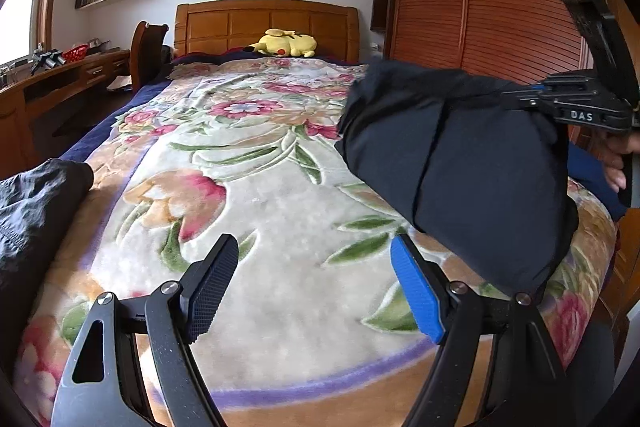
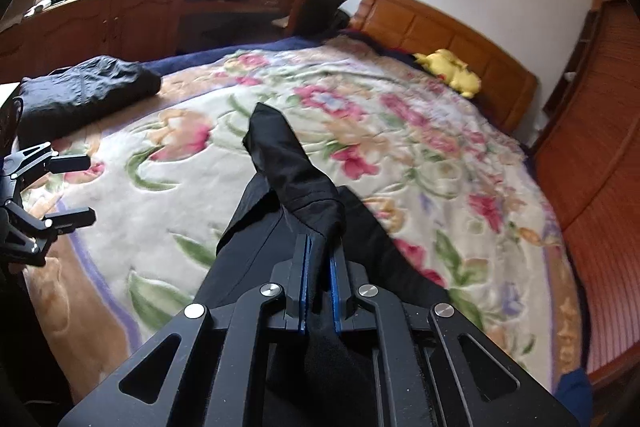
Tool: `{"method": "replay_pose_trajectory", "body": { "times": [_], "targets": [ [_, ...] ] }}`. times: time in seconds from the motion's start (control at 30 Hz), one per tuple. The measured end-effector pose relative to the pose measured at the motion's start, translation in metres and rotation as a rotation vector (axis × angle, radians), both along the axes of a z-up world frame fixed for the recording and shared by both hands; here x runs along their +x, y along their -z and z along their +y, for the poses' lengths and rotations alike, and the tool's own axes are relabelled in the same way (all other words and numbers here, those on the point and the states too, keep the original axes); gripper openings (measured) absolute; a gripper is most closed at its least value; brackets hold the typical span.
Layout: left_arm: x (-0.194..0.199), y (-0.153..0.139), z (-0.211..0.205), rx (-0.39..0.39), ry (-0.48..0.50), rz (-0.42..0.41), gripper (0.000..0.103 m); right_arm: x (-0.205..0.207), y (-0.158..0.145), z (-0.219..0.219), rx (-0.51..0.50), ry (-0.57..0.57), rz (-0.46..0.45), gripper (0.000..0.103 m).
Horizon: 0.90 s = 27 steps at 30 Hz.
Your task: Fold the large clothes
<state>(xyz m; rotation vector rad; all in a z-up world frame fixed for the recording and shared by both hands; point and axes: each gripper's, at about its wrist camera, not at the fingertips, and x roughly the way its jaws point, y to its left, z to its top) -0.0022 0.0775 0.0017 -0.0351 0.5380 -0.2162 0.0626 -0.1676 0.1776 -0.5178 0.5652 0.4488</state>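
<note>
A large black garment (image 1: 460,167) hangs bunched above the right side of the floral blanket (image 1: 280,195), its lower end resting on the bed. My right gripper (image 2: 319,239) is shut on a gathered fold of this garment (image 2: 288,167), and the cloth runs between its blue pads and rises ahead in a peak. My left gripper (image 1: 312,243) stands open low over the blanket with nothing between its fingers; in the right wrist view the left gripper (image 2: 86,189) appears at the left edge. A second dark garment (image 2: 84,91) lies folded near the bed's left edge.
A yellow plush toy (image 1: 286,43) lies by the wooden headboard (image 1: 264,23). A wooden desk (image 1: 60,79) with clutter and a chair (image 1: 146,51) stand left of the bed. A slatted wardrobe (image 1: 500,7) runs along the right side.
</note>
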Motion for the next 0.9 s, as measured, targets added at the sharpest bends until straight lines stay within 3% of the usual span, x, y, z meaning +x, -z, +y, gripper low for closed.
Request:
{"method": "replay_pose_trajectory", "body": {
  "times": [0.2,0.37,0.53,0.77,0.87,0.9],
  "targets": [
    [-0.001,0.001,-0.010,0.012,0.025,0.000,0.079,-0.008,0.018,-0.060,-0.016,0.137,0.012,0.008],
    [-0.003,0.000,-0.019,0.020,0.041,-0.004,0.079,-0.013,0.051,-0.108,0.006,0.269,0.090,0.008],
    [-0.001,0.001,-0.025,0.024,0.048,-0.002,0.079,-0.017,0.102,-0.114,0.003,0.290,0.190,0.008],
    [-0.001,0.001,-0.038,0.036,0.066,-0.004,0.079,-0.032,0.125,-0.108,0.016,0.326,0.129,0.014],
    [-0.001,0.002,-0.042,0.044,0.073,-0.004,0.079,-0.036,0.108,-0.107,0.024,0.358,0.101,0.038],
    [-0.001,0.002,-0.044,0.046,0.075,-0.004,0.079,-0.038,0.101,-0.109,0.044,0.371,0.079,0.055]
  ]
}}
